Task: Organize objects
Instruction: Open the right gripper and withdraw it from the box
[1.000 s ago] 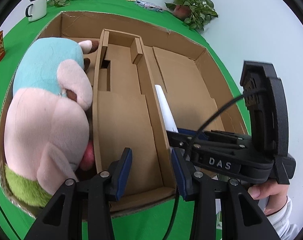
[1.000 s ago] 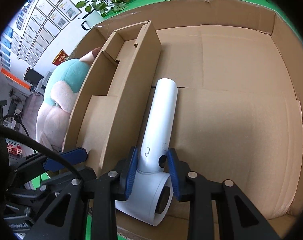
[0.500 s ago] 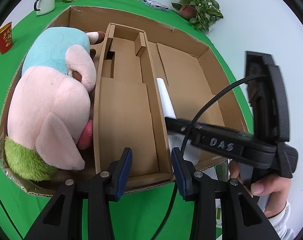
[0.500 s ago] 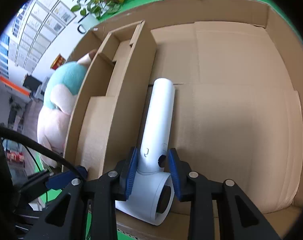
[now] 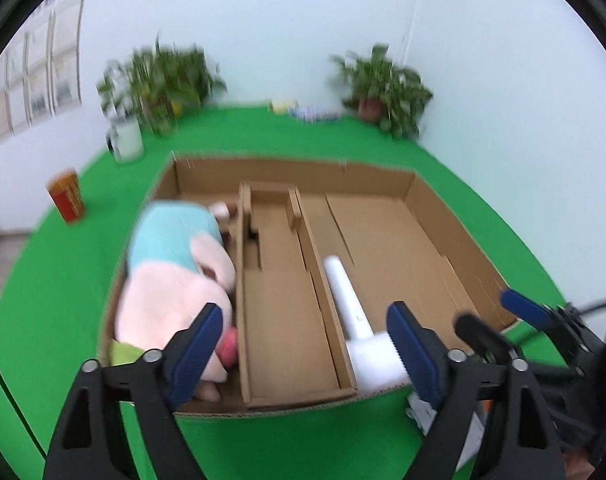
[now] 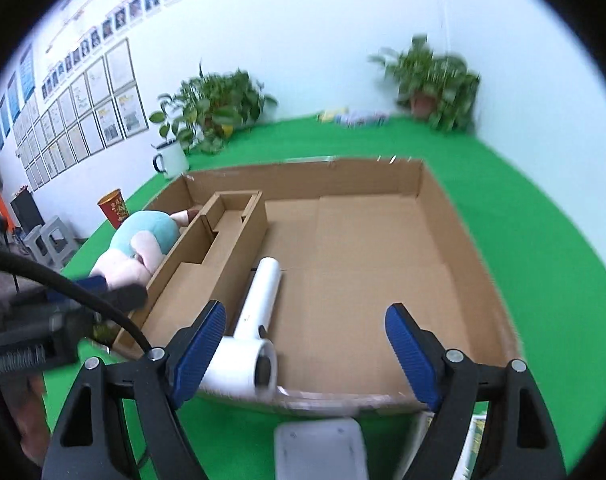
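A big cardboard box (image 5: pixel 455 232) (image 6: pixel 459 236) lies on the green table. A pink and blue plush toy (image 5: pixel 171 272) (image 6: pixel 143 240) fills its left compartment. A white hair dryer (image 5: pixel 359 328) (image 6: pixel 255 320) lies in the right compartment beside the cardboard divider (image 5: pixel 287 292) (image 6: pixel 207 272). My left gripper (image 5: pixel 305 344) hangs over the box's near edge, its jaws opening with nothing gripped. My right gripper (image 6: pixel 305 344) is pulled back from the dryer, jaws opening wide, clear of it. The right gripper's blue fingertip (image 5: pixel 523 308) shows at the left view's right side.
Two potted plants (image 5: pixel 167 80) (image 5: pixel 387 88) stand at the table's back, with a white mug (image 5: pixel 125 140) and a red cup (image 5: pixel 67 196) at left. Small packets (image 5: pixel 303 110) lie at the back. A white plastic item (image 6: pixel 319 448) lies in front of the box.
Both grippers rose, drew back from the box and tilted up. The right gripper let go of the hair dryer, which stays in the box. Both jaws spread wide.
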`<state>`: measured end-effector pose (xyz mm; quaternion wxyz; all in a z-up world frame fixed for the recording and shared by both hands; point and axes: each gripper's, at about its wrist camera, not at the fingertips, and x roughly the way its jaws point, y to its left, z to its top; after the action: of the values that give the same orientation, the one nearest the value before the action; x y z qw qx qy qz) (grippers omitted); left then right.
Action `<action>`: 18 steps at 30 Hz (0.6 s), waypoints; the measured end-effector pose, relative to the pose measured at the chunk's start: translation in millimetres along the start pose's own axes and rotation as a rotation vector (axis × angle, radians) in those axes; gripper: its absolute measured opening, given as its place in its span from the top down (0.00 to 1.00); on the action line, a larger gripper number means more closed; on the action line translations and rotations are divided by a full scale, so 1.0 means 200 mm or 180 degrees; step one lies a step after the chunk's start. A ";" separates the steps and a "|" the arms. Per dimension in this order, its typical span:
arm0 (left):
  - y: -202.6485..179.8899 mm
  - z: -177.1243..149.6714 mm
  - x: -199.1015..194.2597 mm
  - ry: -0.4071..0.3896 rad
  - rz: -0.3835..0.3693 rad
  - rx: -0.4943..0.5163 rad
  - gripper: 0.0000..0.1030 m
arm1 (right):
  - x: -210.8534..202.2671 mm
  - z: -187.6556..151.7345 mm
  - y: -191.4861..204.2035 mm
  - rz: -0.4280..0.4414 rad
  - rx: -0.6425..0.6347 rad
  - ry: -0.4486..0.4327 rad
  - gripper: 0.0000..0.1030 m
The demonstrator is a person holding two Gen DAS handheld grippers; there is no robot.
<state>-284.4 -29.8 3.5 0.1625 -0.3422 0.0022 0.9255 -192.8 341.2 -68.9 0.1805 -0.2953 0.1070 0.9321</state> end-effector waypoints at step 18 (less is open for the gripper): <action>-0.16 -0.15 -0.15 -0.0318 0.0153 0.0143 0.09 | -0.21 -0.16 -0.06 0.0265 -0.0107 -0.0280 0.39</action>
<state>-234.3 -11.3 2.1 0.1478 -0.2917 0.0231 0.9448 -138.9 330.4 -71.1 0.1412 -0.2522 0.0955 0.9525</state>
